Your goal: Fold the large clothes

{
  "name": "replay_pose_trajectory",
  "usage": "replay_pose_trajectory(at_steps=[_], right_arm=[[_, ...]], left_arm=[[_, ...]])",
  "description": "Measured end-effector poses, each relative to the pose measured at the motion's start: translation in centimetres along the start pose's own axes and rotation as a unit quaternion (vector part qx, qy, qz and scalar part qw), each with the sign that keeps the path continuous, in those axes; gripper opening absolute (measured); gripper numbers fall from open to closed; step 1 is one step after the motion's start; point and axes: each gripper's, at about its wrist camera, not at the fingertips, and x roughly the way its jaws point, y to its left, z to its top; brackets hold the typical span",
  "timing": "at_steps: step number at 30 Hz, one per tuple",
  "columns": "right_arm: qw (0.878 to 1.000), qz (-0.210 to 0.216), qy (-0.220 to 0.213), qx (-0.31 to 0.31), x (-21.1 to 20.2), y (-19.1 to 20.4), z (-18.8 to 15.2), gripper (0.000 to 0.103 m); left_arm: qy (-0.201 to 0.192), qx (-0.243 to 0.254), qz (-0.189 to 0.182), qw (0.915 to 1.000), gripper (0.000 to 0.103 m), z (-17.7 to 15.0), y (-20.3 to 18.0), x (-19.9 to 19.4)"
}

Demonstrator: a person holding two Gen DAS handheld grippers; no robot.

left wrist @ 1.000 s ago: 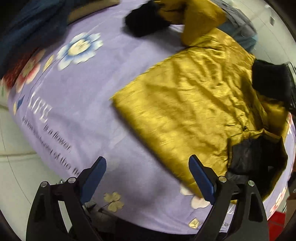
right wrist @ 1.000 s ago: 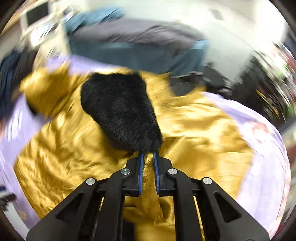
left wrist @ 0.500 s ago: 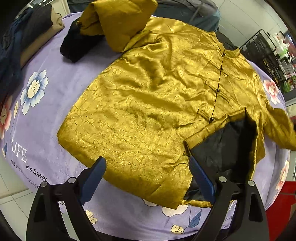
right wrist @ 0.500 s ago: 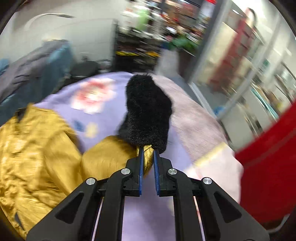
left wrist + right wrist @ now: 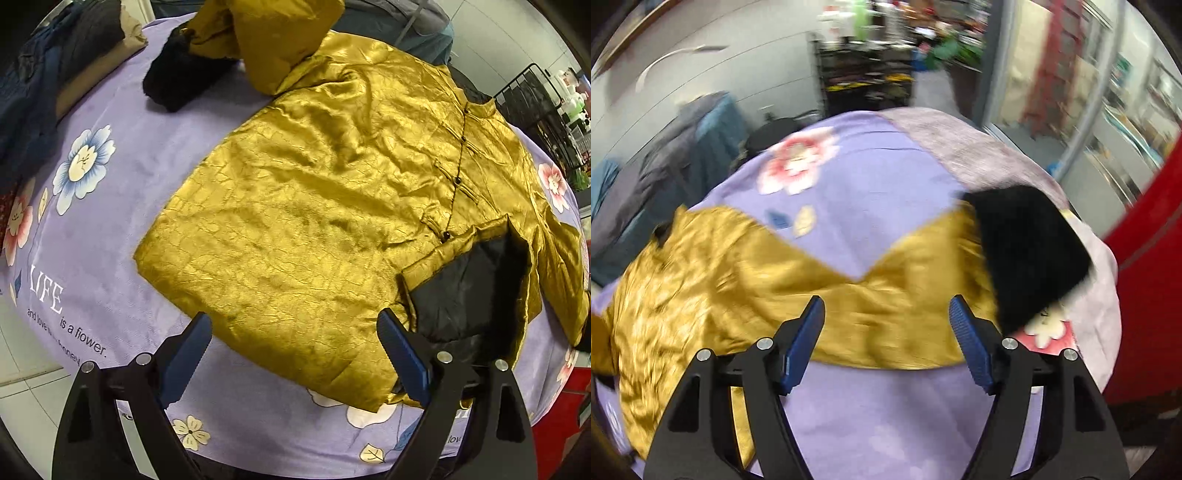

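A gold satin jacket (image 5: 325,206) with black buttons lies front-up on a purple flowered blanket (image 5: 110,206). Its lower front corner is turned back, showing black lining (image 5: 469,288). Its far sleeve is bunched at the back, ending in a black fur cuff (image 5: 181,81). My left gripper (image 5: 295,354) is open and empty just above the jacket's near hem. In the right wrist view the other sleeve (image 5: 886,306) lies stretched out on the blanket with its black fur cuff (image 5: 1030,251) at the right. My right gripper (image 5: 886,339) is open and empty just above that sleeve.
Folded dark and tan clothes (image 5: 74,48) are stacked at the blanket's back left. A grey and teal pile (image 5: 665,155) lies beyond the bed. A red object (image 5: 1145,266) stands right of the bed edge. Shelves and racks stand further back.
My right gripper carried the fur-cuffed sleeve out to the right, laid it on the blanket, and opened. My left gripper swung over the jacket and stayed open.
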Motion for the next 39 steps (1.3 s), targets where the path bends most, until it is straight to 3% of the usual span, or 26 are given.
replay_pose_trajectory(at_steps=[5,9,10,13,16,20,23,25,27,30,32,33,35,36,37,39], right_arm=[[0.99,0.103,0.037,-0.084,0.2,6.7,-2.8,0.074],[0.965,0.186,0.102,-0.154,0.4,11.1,-7.7,0.075],[0.952,0.208,0.131,-0.181,0.7,12.4,-9.5,0.075],[0.932,0.198,0.167,-0.254,1.1,14.9,-13.5,0.075],[0.921,0.172,0.176,-0.302,1.5,16.7,-15.7,0.075],[0.927,0.147,0.158,-0.306,1.4,18.0,-15.7,0.072],[0.933,0.187,0.156,-0.264,0.3,18.7,-14.3,0.071],[0.936,0.198,0.156,-0.244,0.0,19.7,-13.3,0.081],[0.939,0.174,0.163,-0.249,0.6,21.7,-12.9,0.086],[0.931,0.143,0.21,-0.263,3.2,24.5,-13.7,0.086],[0.928,0.133,0.223,-0.267,4.4,25.3,-14.6,0.086],[0.927,0.108,0.221,-0.283,4.9,25.8,-15.1,0.085],[0.925,0.078,0.195,-0.316,4.5,25.8,-15.9,0.063],[0.923,0.072,0.185,-0.329,4.1,25.4,-16.3,0.033],[0.922,0.076,0.182,-0.333,3.8,24.9,-16.5,0.013],[0.923,0.08,0.179,-0.332,2.9,22.9,-16.8,0.009]], left_arm=[[-0.002,-0.017,0.002,0.9998,0.088,-0.5,1.6,0.1],[-0.003,-0.027,0.005,0.9996,0.088,-1.1,2.9,0.0],[-0.003,-0.029,0.006,0.9996,0.088,-1.3,3.2,0.0],[0.0,-0.036,0.01,0.9993,0.088,-1.8,4.3,0.0],[0.008,-0.038,0.015,0.9991,0.088,-2.2,5.2,0.4],[0.011,-0.038,0.018,0.9991,0.088,-2.3,6.0,0.8],[0.011,-0.033,0.019,0.9992,0.088,-1.9,6.1,1.0],[0.009,-0.028,0.017,0.9994,0.088,-1.5,5.8,1.0],[0.006,-0.024,0.014,0.9996,0.088,-1.1,5.5,0.9],[-0.003,-0.018,0.009,0.9998,0.088,-0.5,4.8,0.5],[-0.007,-0.016,0.006,0.9998,0.088,-0.3,4.5,0.3],[-0.008,-0.016,0.005,0.9998,0.088,-0.4,4.4,0.1],[-0.009,-0.013,0.005,0.9999,0.089,-0.6,4.4,0.0],[-0.008,-0.011,0.007,0.9999,0.089,-0.8,4.5,0.1],[-0.004,-0.007,0.012,0.9999,0.089,-1.0,4.6,0.4],[0.006,-0.002,0.021,0.9998,0.089,-1.5,5.1,1.0]])
